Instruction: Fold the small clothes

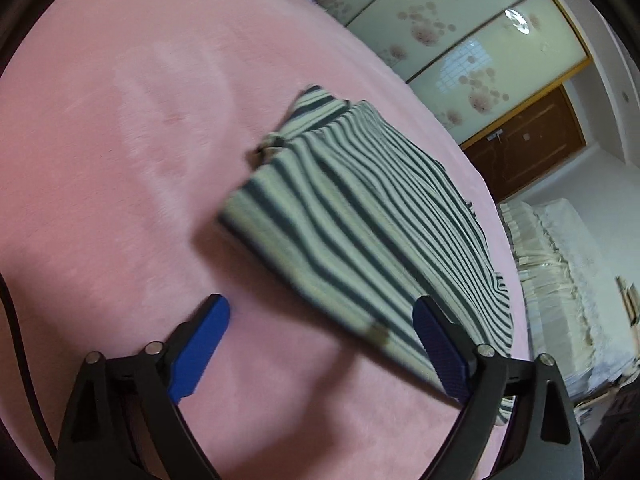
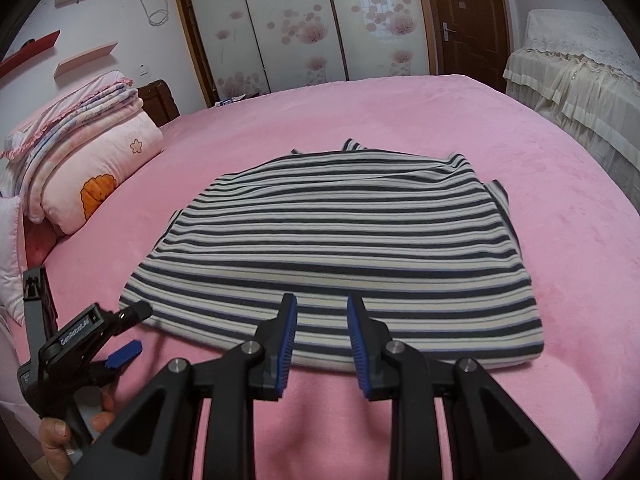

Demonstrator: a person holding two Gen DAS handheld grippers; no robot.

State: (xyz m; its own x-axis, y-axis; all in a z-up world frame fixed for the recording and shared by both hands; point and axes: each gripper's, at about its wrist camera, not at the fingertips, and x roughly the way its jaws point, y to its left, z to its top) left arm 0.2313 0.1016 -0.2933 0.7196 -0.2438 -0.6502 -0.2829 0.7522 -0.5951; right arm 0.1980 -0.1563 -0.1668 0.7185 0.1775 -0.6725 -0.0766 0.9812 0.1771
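- The pink bed cover (image 2: 400,120) is plush and soft, so any pinch made low risks catching the cover's pile along with the cloth, which would drag the garment out of square when lifted
- The striped shirt (image 2: 340,240) lies flat near the middle of the bed, its sleeves apparently already tucked in, its near hem facing the right wrist camera; I judge a further fold is still due, and a grip on only the top layer would peel the layers apart and undo the tidy edges
- The stacked pink bedding (image 2: 80,160) sits well apart to the left, so it is unlikely to interfere
- The left gripper (image 1: 320,316) hangs beside the shirt's corner with its jaws spread wide, holding nothing; one blue pad (image 1: 440,352) lies over the striped edge, though contact cannot be confirmed because that view is blurred; a close from here could miss the corner or bunch it
- The right gripper (image 2: 322,312) stands just above the near hem with jaws partly apart, a moderate gap, gripping nothing; closing unevenly with the left would skew the fold line
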